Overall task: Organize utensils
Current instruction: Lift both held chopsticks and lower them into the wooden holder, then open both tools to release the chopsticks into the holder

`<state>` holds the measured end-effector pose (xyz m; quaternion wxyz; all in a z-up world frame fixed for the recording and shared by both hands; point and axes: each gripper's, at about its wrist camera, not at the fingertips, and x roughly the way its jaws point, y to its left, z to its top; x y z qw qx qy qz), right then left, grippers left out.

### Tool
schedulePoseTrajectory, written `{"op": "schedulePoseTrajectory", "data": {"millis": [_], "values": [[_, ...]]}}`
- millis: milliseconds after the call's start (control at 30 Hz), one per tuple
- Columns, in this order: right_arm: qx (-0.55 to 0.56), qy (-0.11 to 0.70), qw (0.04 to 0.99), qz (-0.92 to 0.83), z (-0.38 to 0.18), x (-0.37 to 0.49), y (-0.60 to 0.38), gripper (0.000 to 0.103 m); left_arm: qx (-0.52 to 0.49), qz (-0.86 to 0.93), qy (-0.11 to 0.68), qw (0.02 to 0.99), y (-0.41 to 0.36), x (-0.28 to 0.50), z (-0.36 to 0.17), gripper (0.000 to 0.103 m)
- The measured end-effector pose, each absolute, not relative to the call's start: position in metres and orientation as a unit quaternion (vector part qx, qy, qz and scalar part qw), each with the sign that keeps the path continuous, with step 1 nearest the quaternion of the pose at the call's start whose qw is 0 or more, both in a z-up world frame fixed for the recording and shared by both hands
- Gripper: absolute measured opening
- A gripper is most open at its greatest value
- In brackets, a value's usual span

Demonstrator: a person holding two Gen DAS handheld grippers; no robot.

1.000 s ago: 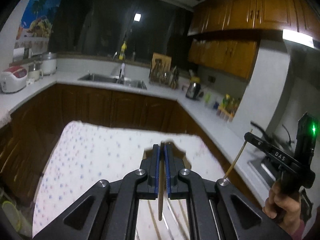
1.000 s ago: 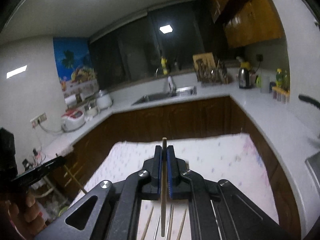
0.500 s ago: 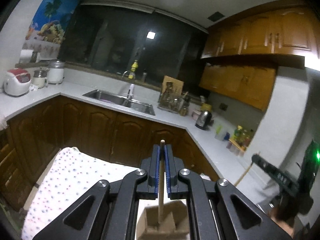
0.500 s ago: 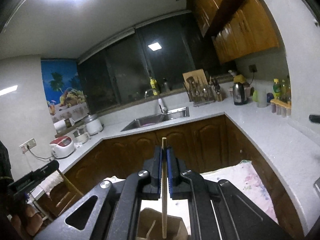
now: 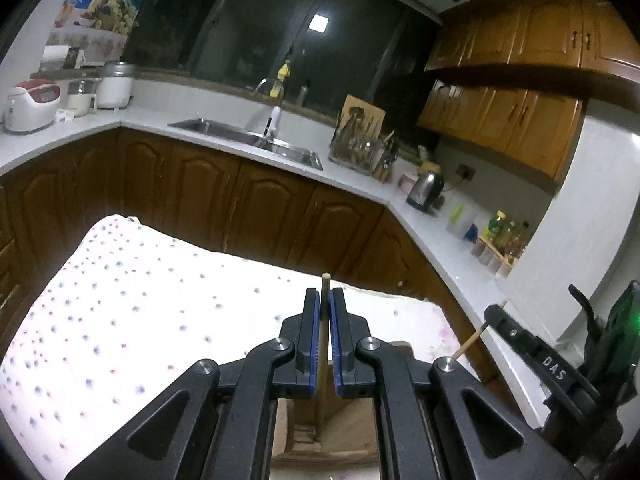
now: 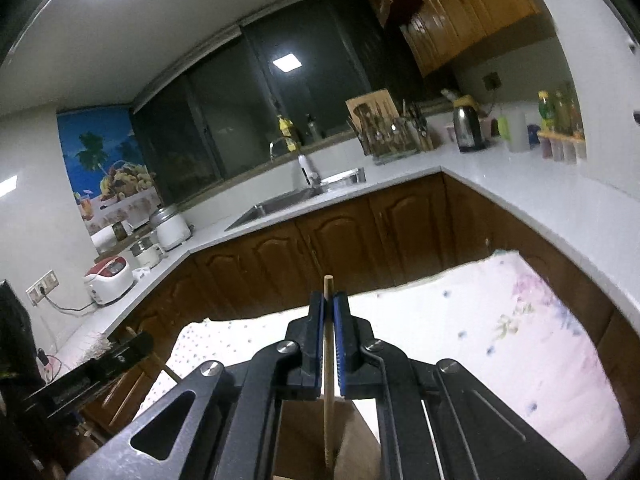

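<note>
The lower end of each chopstick (image 5: pixel 320 412) (image 6: pixel 328 420) — and most of the wooden box (image 6: pixel 352 440) — sits hidden behind the tongs' frames.

The tablecloth (image 5: pixel 168 304) is white with small red and blue dots. Cabinets (image 5: pixel 256 208) are brown wood, the counter (image 6: pixel 520 196) white. The tongs (image 5: pixel 325 312) are black with blue pads, clasping a tan wooden chopstick (image 5: pixel 325 282).

The right gripper (image 6: pixel 329 304) clamps a chopstick (image 6: pixel 328 364) upright above what looks like a wooden holder (image 6: pixel 356 436).
</note>
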<state>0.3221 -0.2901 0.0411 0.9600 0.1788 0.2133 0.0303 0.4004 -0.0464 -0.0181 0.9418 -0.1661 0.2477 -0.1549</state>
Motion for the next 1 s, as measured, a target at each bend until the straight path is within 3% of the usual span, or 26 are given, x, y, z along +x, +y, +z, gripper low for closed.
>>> {"op": "schedulePoseTrajectory", "data": {"millis": [333, 400, 500, 533, 567, 600, 633, 700, 767, 900, 1000], "values": [[0.184, 0.233, 0.954, 0.039, 0.040, 0.326, -0.302, 0.006, -0.159, -0.159, 0.262, 0.939, -0.038, 0.399, -0.008, 0.004], [0.181, 0.239, 0.953, 0.040, 0.039, 0.326, -0.302, 0.010, -0.154, -0.165, 0.267, 0.937, -0.038, 0.400, -0.008, 0.004], [0.180, 0.246, 0.952, 0.043, 0.040, 0.325, -0.302, 0.017, -0.152, -0.168, 0.270, 0.936, -0.038, 0.400, -0.005, 0.022], [0.179, 0.246, 0.951, 0.044, 0.041, 0.325, -0.302, 0.021, -0.152, -0.165, 0.269, 0.937, -0.038, 0.399, -0.004, 0.037], [0.180, 0.246, 0.951, 0.045, 0.041, 0.324, -0.302, 0.038, -0.155, -0.163, 0.265, 0.938, -0.036, 0.398, -0.002, 0.046], [0.182, 0.245, 0.951, 0.049, 0.043, 0.322, -0.302, 0.056, -0.156, -0.163, 0.262, 0.938, -0.036, 0.395, -0.002, 0.047], [0.184, 0.241, 0.951, 0.051, 0.044, 0.320, -0.303, 0.060, -0.157, -0.163, 0.261, 0.939, -0.034, 0.394, -0.002, 0.049], [0.184, 0.235, 0.953, 0.051, 0.048, 0.314, -0.303, 0.062, -0.160, -0.166, 0.261, 0.937, -0.031, 0.392, 0.001, 0.056], [0.188, 0.235, 0.952, 0.051, 0.051, 0.310, -0.304, 0.068, -0.160, -0.162, 0.258, 0.939, -0.029, 0.386, 0.001, 0.074], [0.203, 0.225, 0.951, 0.059, 0.057, 0.292, -0.309, 0.078, -0.154, -0.154, 0.249, 0.944, -0.019, 0.364, 0.004, 0.084], [0.209, 0.225, 0.950, 0.061, 0.057, 0.271, -0.312, 0.082, -0.141, -0.131, 0.246, 0.950, -0.008, 0.338, 0.001, 0.100]]}}
